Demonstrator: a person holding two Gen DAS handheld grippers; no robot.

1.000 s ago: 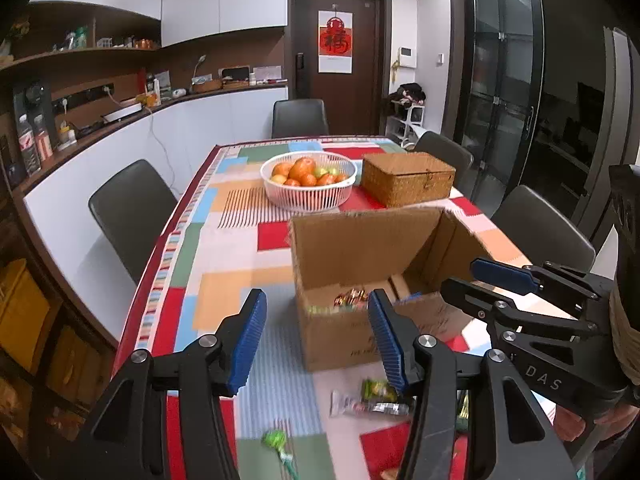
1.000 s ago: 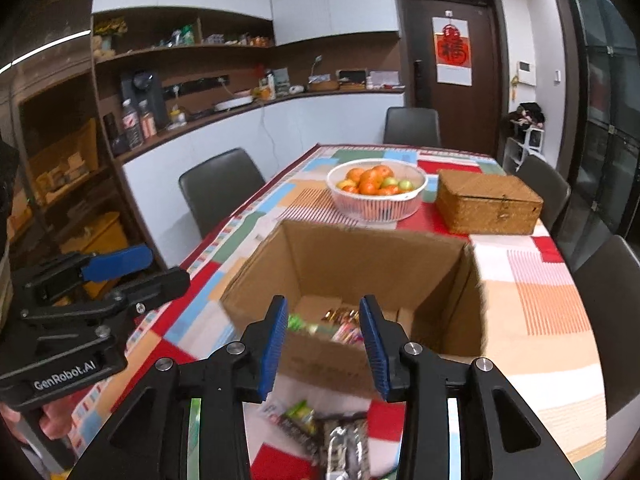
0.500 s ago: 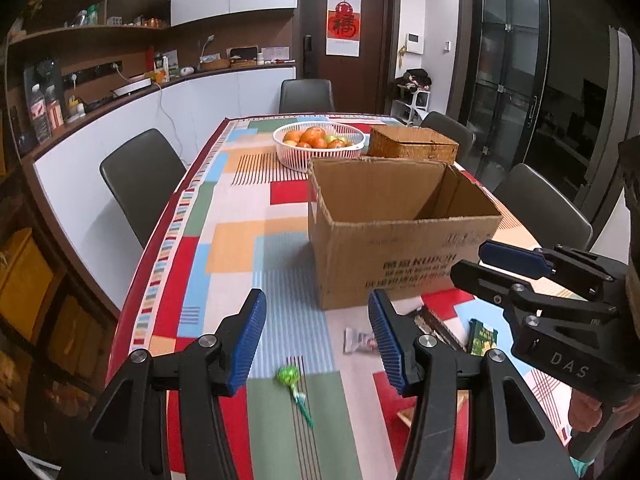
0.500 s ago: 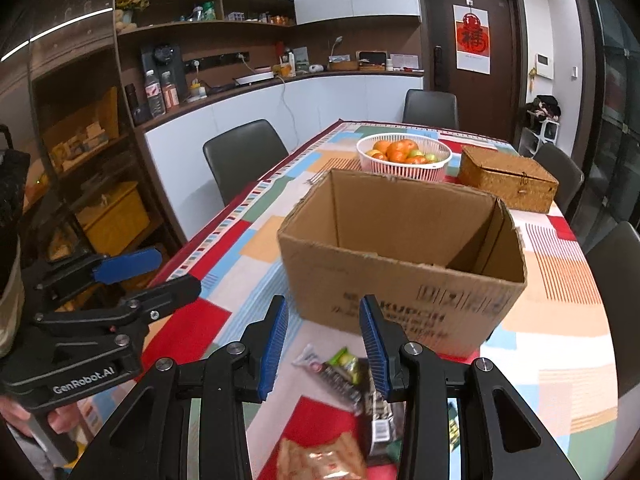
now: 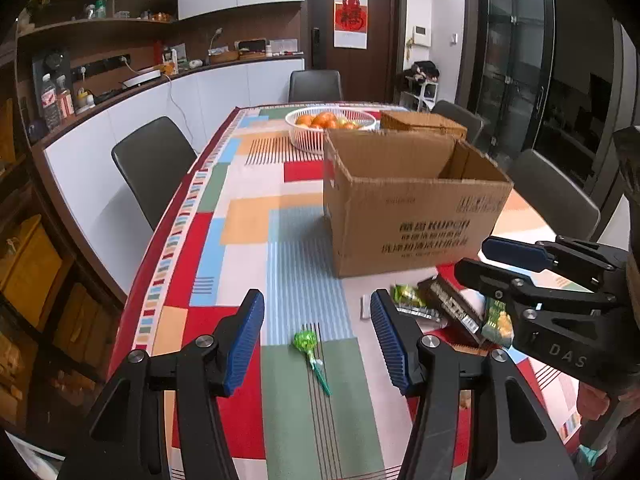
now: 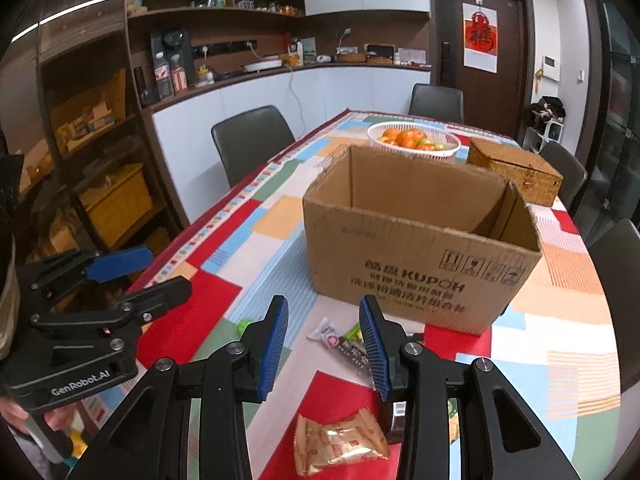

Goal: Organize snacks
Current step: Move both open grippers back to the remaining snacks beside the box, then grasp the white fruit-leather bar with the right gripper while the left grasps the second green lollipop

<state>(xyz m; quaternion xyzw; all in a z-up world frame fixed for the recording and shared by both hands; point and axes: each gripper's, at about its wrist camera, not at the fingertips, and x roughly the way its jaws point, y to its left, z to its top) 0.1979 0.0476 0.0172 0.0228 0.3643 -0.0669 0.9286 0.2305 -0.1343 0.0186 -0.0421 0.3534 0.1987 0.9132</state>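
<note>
An open cardboard box [image 5: 416, 208] [image 6: 420, 248] stands on the table. In front of it lie loose snacks: a green lollipop [image 5: 306, 342], a green packet [image 5: 406, 296], a dark bar [image 5: 454, 304] and a white sachet [image 6: 330, 330]. A golden packet [image 6: 340, 442] lies nearest in the right wrist view. My left gripper [image 5: 318, 338] is open and empty, above the lollipop. My right gripper [image 6: 324, 346] is open and empty, above the snack pile. Each gripper shows in the other's view, the right [image 5: 516, 260] and the left [image 6: 132, 276].
A white basket of oranges [image 5: 330, 128] [image 6: 414, 142] and a wicker box [image 6: 516, 176] stand behind the cardboard box. Dark chairs [image 5: 152, 164] line the table sides. The tablecloth [image 5: 240, 216] is patchwork. Shelves and a counter run along the left wall.
Both grippers have pulled back and down from over the box to the near table; the box inside is no longer seen and the loose snacks now lie under the fingers.
</note>
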